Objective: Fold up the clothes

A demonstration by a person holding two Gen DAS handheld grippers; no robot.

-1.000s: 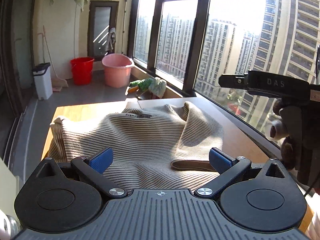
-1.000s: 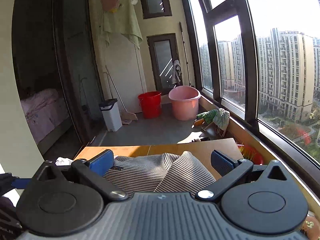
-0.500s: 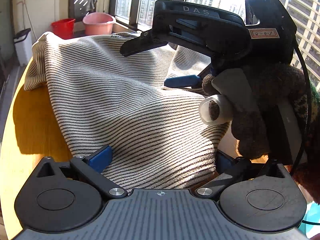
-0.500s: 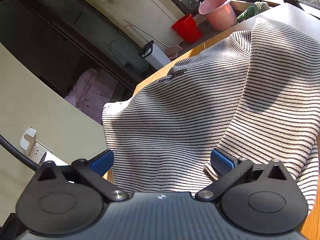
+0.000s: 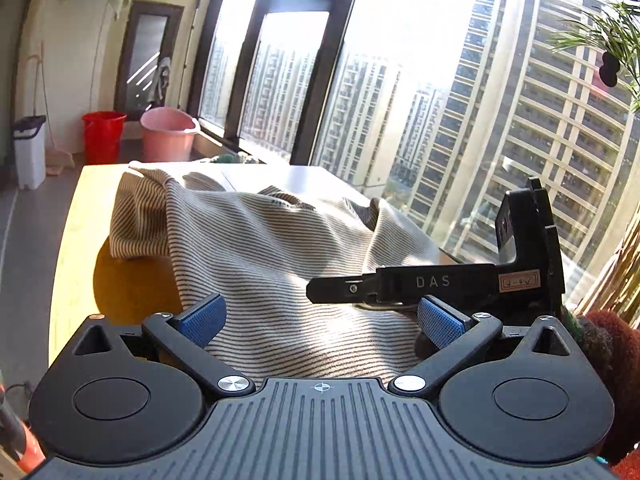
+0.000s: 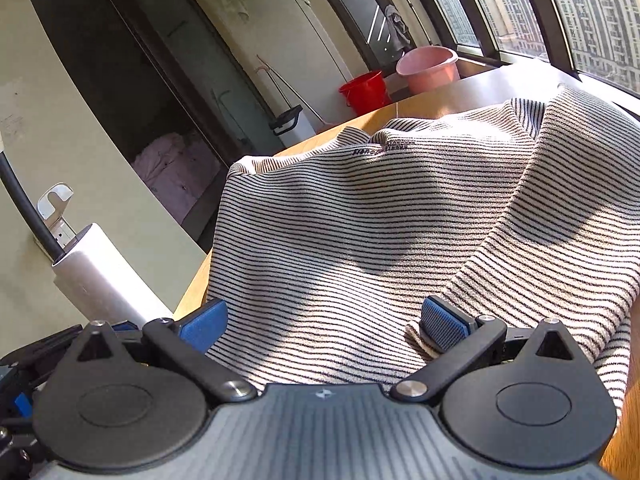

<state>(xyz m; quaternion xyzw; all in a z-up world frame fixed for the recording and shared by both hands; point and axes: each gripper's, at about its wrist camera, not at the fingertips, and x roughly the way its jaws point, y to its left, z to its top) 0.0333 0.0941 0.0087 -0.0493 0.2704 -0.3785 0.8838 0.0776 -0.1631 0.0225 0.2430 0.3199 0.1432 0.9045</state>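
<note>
Both grippers, left (image 5: 320,320) and right (image 6: 324,320), jaws wide apart over striped shirt (image 6: 380,216).

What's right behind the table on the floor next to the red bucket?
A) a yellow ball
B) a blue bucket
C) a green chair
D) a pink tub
D: a pink tub stands on the floor beside the red bucket, past the far end of the table where the striped shirt lies.
</note>
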